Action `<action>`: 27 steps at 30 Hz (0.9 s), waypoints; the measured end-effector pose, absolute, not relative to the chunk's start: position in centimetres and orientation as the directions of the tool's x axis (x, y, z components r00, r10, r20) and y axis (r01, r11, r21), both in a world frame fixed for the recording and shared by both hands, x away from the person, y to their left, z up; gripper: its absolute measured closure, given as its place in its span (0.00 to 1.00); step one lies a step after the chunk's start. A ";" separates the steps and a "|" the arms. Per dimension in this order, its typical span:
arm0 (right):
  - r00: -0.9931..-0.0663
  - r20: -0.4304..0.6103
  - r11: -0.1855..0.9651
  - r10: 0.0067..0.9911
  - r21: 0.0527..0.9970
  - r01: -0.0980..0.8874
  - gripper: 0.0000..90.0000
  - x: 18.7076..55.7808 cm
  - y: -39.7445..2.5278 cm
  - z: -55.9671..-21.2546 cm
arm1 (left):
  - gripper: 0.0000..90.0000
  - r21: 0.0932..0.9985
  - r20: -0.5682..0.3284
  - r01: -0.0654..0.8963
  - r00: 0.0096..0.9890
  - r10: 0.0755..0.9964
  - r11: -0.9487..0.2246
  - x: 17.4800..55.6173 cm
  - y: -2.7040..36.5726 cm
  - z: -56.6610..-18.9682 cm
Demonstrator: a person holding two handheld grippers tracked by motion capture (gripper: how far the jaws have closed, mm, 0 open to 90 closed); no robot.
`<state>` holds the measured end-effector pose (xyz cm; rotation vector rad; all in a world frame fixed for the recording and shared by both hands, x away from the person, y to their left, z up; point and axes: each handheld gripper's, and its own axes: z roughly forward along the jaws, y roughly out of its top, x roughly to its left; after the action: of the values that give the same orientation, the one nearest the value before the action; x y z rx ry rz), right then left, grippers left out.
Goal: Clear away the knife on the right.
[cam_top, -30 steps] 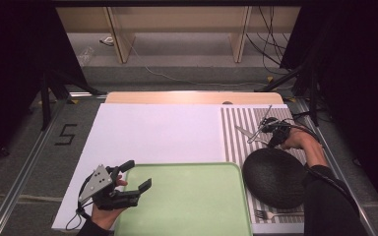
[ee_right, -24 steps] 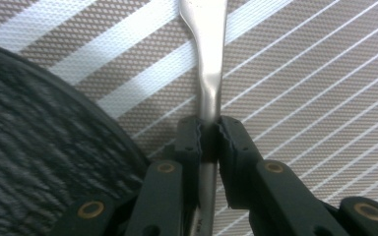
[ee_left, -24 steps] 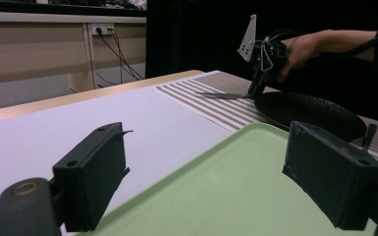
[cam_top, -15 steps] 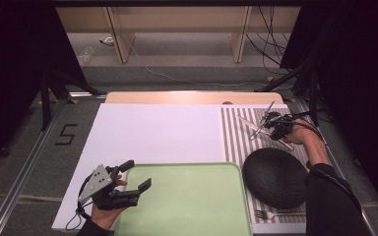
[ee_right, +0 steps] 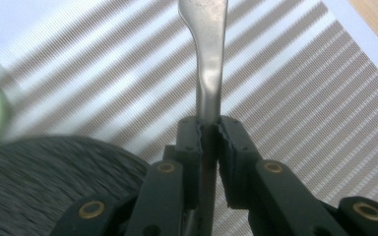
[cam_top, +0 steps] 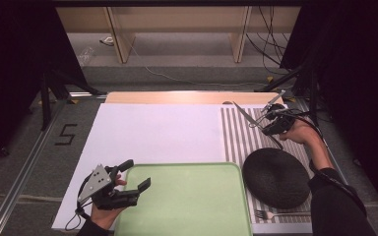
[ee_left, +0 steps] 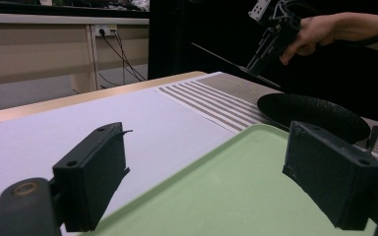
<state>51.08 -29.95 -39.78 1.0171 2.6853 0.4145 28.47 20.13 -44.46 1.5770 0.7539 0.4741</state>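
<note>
Left tongs sit nearest, jaws wide apart, nothing between them, straddling the near-left corner of the green tray; the hand under them rests low on the counter, idle. Beyond that tray, to their right, is the black plate, with a fork on the striped placemat at its near edge. Farthest out, right tongs are clamped on the handle of a table knife, lifted clear of the placemat, blade pointing up-left away from them. Right hand is raised, wrist cocked, forearm stretched past the plate. Step looks like carrying the picked-up knife. Next move likely calls for lowering it flat beside the plate before letting go.
</note>
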 end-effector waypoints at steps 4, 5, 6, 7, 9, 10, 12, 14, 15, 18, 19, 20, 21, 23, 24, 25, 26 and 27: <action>-0.709 -0.053 0.656 0.703 0.433 0.618 0.89 50.7 -29.6 -39.4 | 0.17 0.981 -0.121 0.194 0.700 0.703 -0.024 28.5 20.1 -44.5; -0.711 -0.036 0.647 0.702 0.449 0.616 0.89 50.7 -29.6 -39.3 | 0.17 0.981 -0.121 0.194 0.700 0.704 -0.024 28.5 20.1 -44.5; -0.705 -0.011 0.629 0.709 0.461 0.626 0.89 50.6 -29.6 -39.2 | 0.17 0.981 -0.121 0.193 0.700 0.704 -0.024 28.5 20.2 -44.5; -0.705 0.007 0.619 0.709 0.473 0.628 0.89 50.5 -29.5 -39.2 | 0.17 0.981 -0.122 0.194 0.700 0.704 -0.023 28.4 20.2 -44.5; -0.694 0.042 0.587 0.719 0.498 0.638 0.89 50.3 -29.4 -39.2 | 0.17 0.981 -0.121 0.193 0.699 0.705 -0.023 28.4 20.2 -44.4; -0.691 0.050 0.580 0.721 0.502 0.641 0.89 50.2 -29.4 -39.2 | 0.17 0.981 -0.120 0.193 0.699 0.705 -0.024 28.4 20.2 -44.4; -0.690 0.064 0.565 0.721 0.522 0.638 0.89 49.9 -29.2 -39.1 | 0.17 0.981 -0.120 0.193 0.698 0.706 -0.024 28.5 20.2 -44.5; -0.686 0.105 0.535 0.720 0.545 0.646 0.89 49.6 -29.2 -39.0 | 0.17 0.981 -0.120 0.193 0.696 0.707 -0.023 28.5 20.2 -44.4; -0.680 0.127 0.519 0.722 0.549 0.655 0.89 49.4 -29.1 -39.0 | 0.17 0.981 -0.119 0.192 0.697 0.707 -0.023 28.5 20.2 -44.4; -0.687 0.170 0.488 0.707 0.585 0.648 0.89 48.8 -28.9 -39.1 | 0.17 0.981 -0.118 0.191 0.696 0.708 -0.024 28.4 20.2 -44.4; -0.689 0.186 0.479 0.701 0.592 0.648 0.89 48.6 -28.8 -39.2 | 0.17 0.981 -0.119 0.191 0.696 0.708 -0.023 28.5 20.2 -44.4; -0.686 0.204 0.466 0.698 0.598 0.652 0.89 48.3 -28.7 -39.2 | 0.17 0.981 -0.119 0.191 0.696 0.708 -0.023 28.5 20.2 -44.4; -0.692 0.211 0.461 0.690 0.609 0.646 0.89 48.1 -28.5 -39.2 | 0.17 0.981 -0.117 0.190 0.696 0.708 -0.024 28.4 20.2 -44.4; -0.701 0.223 0.454 0.677 0.623 0.637 0.89 47.6 -28.1 -39.2 | 0.17 0.981 -0.119 0.191 0.695 0.709 -0.022 28.4 20.2 -44.4; -0.705 0.231 0.448 0.670 0.632 0.632 0.89 47.3 -27.9 -39.2 | 0.17 0.981 -0.120 0.191 0.694 0.710 -0.020 28.4 20.2 -44.4; -0.709 0.238 0.447 0.664 0.635 0.631 0.89 47.1 -27.7 -39.1 | 0.17 0.982 -0.118 0.190 0.693 0.711 -0.022 28.4 20.2 -44.4; -0.713 0.242 0.442 0.658 0.642 0.626 0.89 46.9 -27.5 -39.1 | 0.17 0.982 -0.118 0.190 0.693 0.711 -0.022 28.4 20.2 -44.4; -0.716 0.250 0.439 0.652 0.646 0.624 0.89 46.7 -27.3 -39.1 | 0.17 0.981 -0.119 0.190 0.692 0.712 -0.021 28.4 20.2 -44.4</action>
<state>46.66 -27.35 -39.10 1.1681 2.6334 1.1585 28.42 20.23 -44.44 1.5717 0.7607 0.4867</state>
